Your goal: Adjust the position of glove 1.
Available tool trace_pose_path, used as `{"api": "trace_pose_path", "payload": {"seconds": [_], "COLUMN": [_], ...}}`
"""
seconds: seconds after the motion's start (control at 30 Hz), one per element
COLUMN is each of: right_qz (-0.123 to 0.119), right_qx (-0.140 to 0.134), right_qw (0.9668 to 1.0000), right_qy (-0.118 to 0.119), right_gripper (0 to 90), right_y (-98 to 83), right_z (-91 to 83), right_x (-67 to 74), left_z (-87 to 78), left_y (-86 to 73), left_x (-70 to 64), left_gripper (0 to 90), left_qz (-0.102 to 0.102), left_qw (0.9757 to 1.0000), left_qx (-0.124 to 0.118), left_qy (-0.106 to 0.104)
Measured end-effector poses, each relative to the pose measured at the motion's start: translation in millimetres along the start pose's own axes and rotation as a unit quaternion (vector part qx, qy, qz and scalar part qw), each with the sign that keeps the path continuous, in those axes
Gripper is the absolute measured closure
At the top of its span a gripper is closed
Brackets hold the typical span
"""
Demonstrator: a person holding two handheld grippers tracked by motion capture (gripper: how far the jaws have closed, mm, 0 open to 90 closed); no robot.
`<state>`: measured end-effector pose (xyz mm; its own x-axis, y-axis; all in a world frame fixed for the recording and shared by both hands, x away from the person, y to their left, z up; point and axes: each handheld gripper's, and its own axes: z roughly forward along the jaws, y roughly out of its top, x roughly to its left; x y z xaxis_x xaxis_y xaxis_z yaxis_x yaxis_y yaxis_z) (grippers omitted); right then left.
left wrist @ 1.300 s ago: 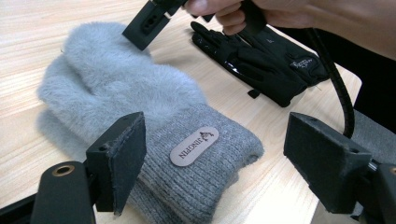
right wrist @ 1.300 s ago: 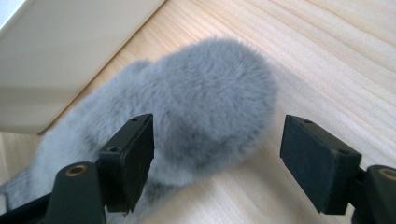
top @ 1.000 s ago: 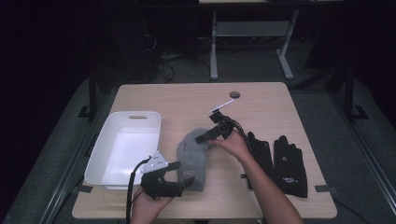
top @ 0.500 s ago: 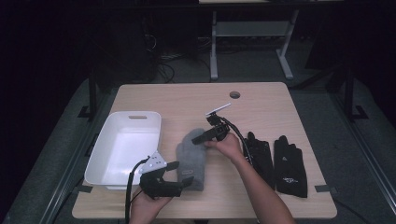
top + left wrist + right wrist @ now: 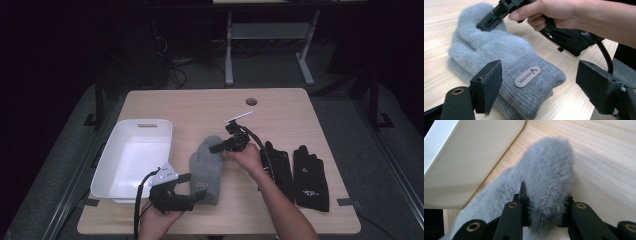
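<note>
The grey mitten (image 5: 207, 167) lies on the table (image 5: 200, 107) near its front edge, just beside the white tub (image 5: 131, 155). The right gripper (image 5: 544, 220) has just been closing and now pinches the fluffy tip. The left gripper (image 5: 539, 82) stands wide open astride the cuff, apparently not touching. Recommend closing on the cuff before lifting, keeping both ends level.

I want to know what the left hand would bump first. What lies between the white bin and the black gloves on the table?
The grey mitten lies between the white bin and the black gloves, plain in the high view, with the right gripper on its fluffy end.
</note>
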<state>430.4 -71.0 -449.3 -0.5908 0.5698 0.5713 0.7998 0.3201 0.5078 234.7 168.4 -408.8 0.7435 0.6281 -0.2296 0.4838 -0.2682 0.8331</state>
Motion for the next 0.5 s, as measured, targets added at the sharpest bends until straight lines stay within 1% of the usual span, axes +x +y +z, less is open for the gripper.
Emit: {"api": "trace_pose_path", "payload": {"seconds": [0.1,0.17,0.23,0.3,0.33,0.4,0.47,0.5], "right_qz": [0.000,-0.004,-0.004,-0.003,0.000,0.002,0.004,0.003], "right_qx": [-0.010,-0.013,-0.020,-0.023,-0.024,-0.030,-0.030,-0.037], "right_qw": [0.9999,0.9999,0.9998,0.9997,0.9996,0.9994,0.9994,0.9991], "right_qy": [-0.003,-0.005,-0.006,-0.008,-0.013,-0.015,-0.016,-0.019], "right_gripper": [73.5,73.8,74.2,74.4,74.6,75.0,75.0,75.1], "right_y": [-4.3,-7.4,-11.5,-13.8,-16.6,-23.0,-25.1,-29.4], "right_z": [-10.8,-18.2,-25.4,-28.3,-31.6,-39.0,-42.0,-46.6], "right_x": [1.4,1.5,1.3,1.0,0.7,-2.8,-3.5,-5.8], "left_z": [1.9,3.5,4.3,5.7,6.5,9.2,10.6,12.8], "left_y": [0.0,0.0,0.1,0.8,1.1,3.2,4.4,5.9], "left_x": [-0.3,-1.2,-1.3,-1.4,-1.7,-1.6,-1.4,-0.7], "left_gripper": [20.9,20.9,20.9,21.0,21.1,21.1,21.1,21.5], "left_qz": [0.000,-0.005,-0.003,-0.004,-0.007,-0.005,-0.008,-0.008], "left_qw": [1.0000,0.9999,1.0000,0.9999,0.9999,0.9999,0.9998,0.9998], "left_qx": [0.003,0.005,0.005,0.006,0.005,0.006,0.009,0.011], "left_qy": [-0.003,-0.007,-0.008,-0.010,-0.011,-0.011,-0.013,-0.011]}}
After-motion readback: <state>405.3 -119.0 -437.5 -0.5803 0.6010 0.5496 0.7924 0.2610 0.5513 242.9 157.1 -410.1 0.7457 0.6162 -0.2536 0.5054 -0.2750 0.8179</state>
